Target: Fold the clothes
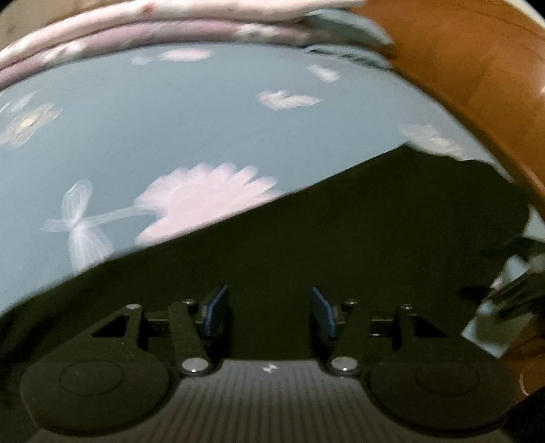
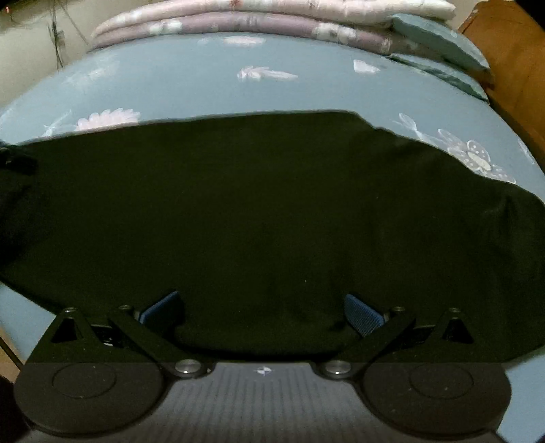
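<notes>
A black garment lies spread flat on a blue flowered bedsheet. In the left wrist view the same black garment fills the lower right, its straight edge running diagonally across the sheet. My left gripper hovers over the cloth, jaws apart, with nothing pinched between the blue pads. My right gripper stands wide open above the garment's near edge, its pads clear of the cloth. A blurred piece of the right gripper shows at the left view's right edge.
Folded pink and purple quilts are stacked at the far side of the bed. Teal pillows lie at the far right. A brown wooden board borders the bed on the right. A pale wall with hanging cords stands far left.
</notes>
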The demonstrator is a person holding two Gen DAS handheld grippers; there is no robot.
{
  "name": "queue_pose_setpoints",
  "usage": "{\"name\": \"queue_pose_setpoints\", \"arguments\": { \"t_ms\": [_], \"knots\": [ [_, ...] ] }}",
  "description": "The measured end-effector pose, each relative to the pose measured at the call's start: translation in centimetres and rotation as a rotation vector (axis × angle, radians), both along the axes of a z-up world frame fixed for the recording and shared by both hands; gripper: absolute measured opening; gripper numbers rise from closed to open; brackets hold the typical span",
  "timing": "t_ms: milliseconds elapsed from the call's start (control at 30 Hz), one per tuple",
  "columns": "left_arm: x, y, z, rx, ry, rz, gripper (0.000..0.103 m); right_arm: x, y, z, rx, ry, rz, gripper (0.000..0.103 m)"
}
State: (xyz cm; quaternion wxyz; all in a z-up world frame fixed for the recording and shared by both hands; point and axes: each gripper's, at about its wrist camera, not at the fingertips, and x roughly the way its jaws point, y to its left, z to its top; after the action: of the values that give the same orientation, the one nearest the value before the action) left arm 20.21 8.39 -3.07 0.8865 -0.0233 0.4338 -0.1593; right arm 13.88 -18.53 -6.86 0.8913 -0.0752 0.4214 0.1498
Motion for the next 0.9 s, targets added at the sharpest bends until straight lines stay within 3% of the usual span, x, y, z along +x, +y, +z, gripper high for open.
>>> {"name": "queue_pose_setpoints", "arguments": {
  "t_ms": [133,333,533,700,800,900],
  "knots": [
    [3.8,-4.2,0.5,-0.115,-0.013,-0.133,0.057,-0.1,-0.1,-0.3,0.006,-0.020,0.008,0.103],
    [8.8,-10.5,-1.9,-0.155,-0.014,-0.229,0.057,-0.3,-0.4,-0.6,0.022,-0.047,0.025,0.103],
    [11.9,-10.9,-4.0,-0.126,-0.008,-0.112,0.056,-0.6,-1.0,-0.7,0.033,-0.062,0.062,0.103],
    [10.3,-11.1,-1.9,-0.116,-0.043,-0.113,0.056,-0.3,-1.3,-0.1,0.038,-0.053,0.083,0.103],
    [9.1,-11.8,-0.7,-0.102,-0.067,-0.147,0.061,-0.4,-2.2,1.8,0.096,-0.137,0.083,0.103],
    [8.5,-13.3,-1.2,-0.106,-0.055,-0.218,0.063,0.5,-2.9,2.3,0.037,-0.171,0.044,0.103]
  ]
}}
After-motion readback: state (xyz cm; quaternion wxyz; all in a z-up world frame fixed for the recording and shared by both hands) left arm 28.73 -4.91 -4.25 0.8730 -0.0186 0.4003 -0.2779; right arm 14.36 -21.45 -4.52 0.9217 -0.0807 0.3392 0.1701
